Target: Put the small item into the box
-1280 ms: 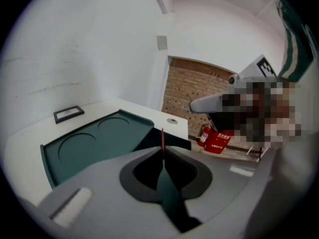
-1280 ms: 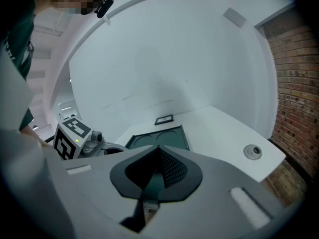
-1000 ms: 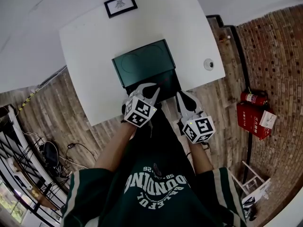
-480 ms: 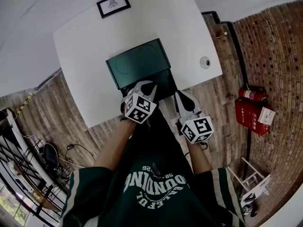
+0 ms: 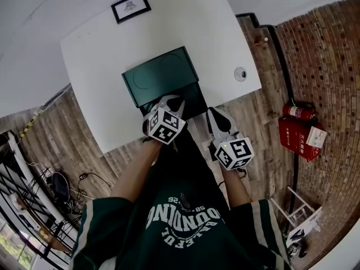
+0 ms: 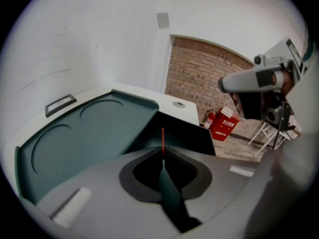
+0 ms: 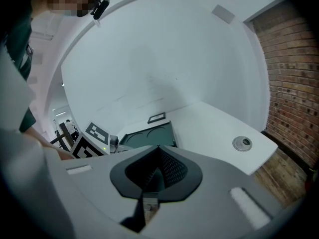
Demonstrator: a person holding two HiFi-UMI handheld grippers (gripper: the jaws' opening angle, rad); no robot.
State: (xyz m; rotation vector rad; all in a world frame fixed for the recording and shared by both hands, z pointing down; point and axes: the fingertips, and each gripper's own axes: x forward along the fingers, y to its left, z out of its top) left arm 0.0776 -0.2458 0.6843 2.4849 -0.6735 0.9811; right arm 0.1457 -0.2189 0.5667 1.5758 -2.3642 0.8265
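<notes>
A dark green box [image 5: 160, 75] lies open on the white table [image 5: 95, 49], its lid embossed with two circles [image 6: 89, 133] and a dark panel beside it. My left gripper [image 5: 173, 101] is at the box's near edge. Its jaws [image 6: 162, 151] are shut on a thin teal flap seen edge-on, with a red line at the tip. The small round item [image 5: 240, 73] sits near the table's right edge, apart from both grippers [image 6: 178, 104] [image 7: 242, 143]. My right gripper [image 5: 215, 114] hangs at the table's near edge, shut with nothing in it [image 7: 158, 148].
A framed card [image 5: 130, 6] lies at the table's far side. Red fire extinguishers [image 5: 301, 112] and a red case [image 5: 301, 140] stand on the wooden floor by the brick wall on the right. A metal rack [image 5: 22, 184] is at the lower left.
The whole scene has shifted slightly left in the head view. Both grippers keep their places against the box and table.
</notes>
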